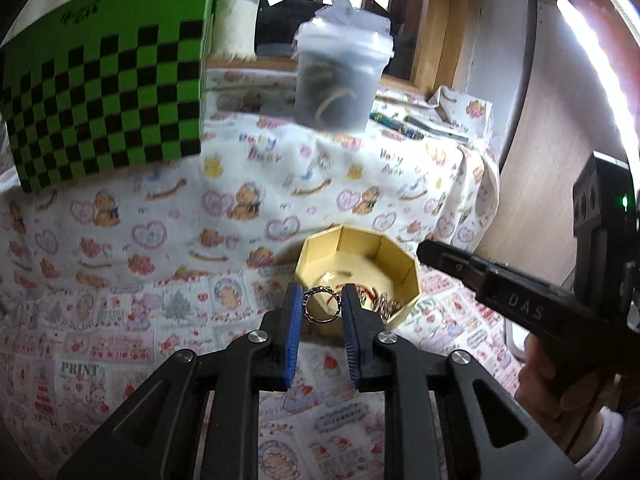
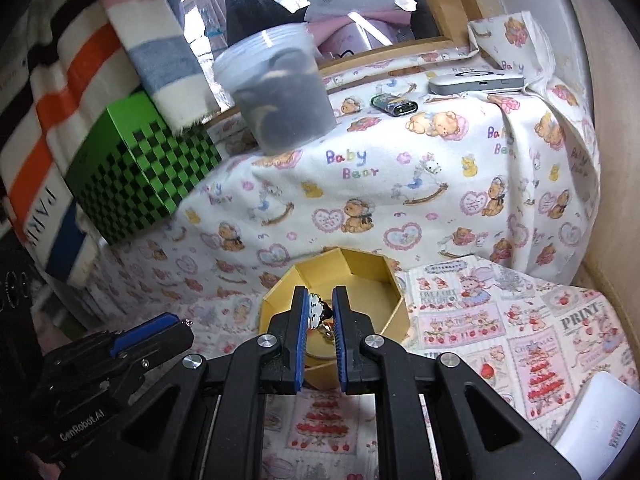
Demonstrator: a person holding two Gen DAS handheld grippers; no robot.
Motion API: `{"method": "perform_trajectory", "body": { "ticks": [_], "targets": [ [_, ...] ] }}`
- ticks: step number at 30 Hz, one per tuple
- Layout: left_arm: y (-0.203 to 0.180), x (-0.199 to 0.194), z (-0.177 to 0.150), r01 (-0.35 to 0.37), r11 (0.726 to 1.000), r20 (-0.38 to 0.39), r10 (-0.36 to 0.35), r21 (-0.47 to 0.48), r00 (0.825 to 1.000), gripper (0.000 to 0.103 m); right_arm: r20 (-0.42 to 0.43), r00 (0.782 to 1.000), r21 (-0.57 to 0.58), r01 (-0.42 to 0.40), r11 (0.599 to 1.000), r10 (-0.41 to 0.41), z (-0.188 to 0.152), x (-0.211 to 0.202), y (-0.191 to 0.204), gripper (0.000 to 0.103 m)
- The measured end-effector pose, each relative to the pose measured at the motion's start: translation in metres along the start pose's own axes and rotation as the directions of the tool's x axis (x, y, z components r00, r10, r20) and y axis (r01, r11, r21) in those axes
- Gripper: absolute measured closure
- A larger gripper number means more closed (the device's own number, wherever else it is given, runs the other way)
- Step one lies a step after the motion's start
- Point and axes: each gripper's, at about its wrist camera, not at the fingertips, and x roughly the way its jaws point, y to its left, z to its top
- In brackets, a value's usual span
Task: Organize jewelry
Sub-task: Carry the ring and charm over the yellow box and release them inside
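I have a piece in each gripper. My left gripper (image 1: 320, 306) is pinching a silver ring (image 1: 322, 305) between its blue pads, low in the centre of the left wrist frame, just in front of the yellow box (image 1: 400, 276). My right gripper (image 2: 320, 308) is pressed almost together on a small white charm (image 2: 316, 309) with a dark stud end, low centre of the right wrist frame, over the near wall of that box (image 2: 372, 268).

To do this step well, I judge each piece should be carried clear of the box rim before turning toward its place, with the grip kept light and steady, since both are held only at the pad tips and could twist out.

The ring is a thin open band with a beaded, glinting edge, standing upright across the pads. More tangled metal pieces (image 1: 380, 300) lie at the box bottom. The charm looks like a flower, glossy white; its finer detail is too small to tell.
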Motion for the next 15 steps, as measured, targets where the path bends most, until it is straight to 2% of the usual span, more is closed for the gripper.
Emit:
{"method": "perform_trajectory", "body": {
  "ticks": [3, 5, 8, 15],
  "targets": [
    [0.0, 0.007, 0.007, 0.027, 0.999, -0.007, -0.027, -0.032, 1.0, 0.084, 0.013, 0.999, 0.008, -0.031, 0.999, 0.031, 0.002, -0.001, -0.002, 0.09],
    [0.001, 0.019, 0.011, 0.017, 0.999, -0.029, -0.018, -0.049, 0.999, 0.084, 0.019, 1.0, -0.001, -0.025, 1.0, 0.025, 0.002, 0.0, -0.001, 0.09],
    [0.001, 0.032, 0.014, 0.022, 0.998, -0.051, -0.024, -0.056, 0.998, 0.084, -0.007, 1.0, 0.021, -0.029, 0.999, 0.029, 0.002, 0.008, -0.008, 0.09],
    [0.002, 0.054, 0.022, 0.076, 0.992, -0.084, -0.085, -0.105, 0.993, 0.084, -0.061, 0.993, 0.104, -0.091, 0.99, 0.097, 0.002, 0.019, -0.022, 0.09]
  ]
}}
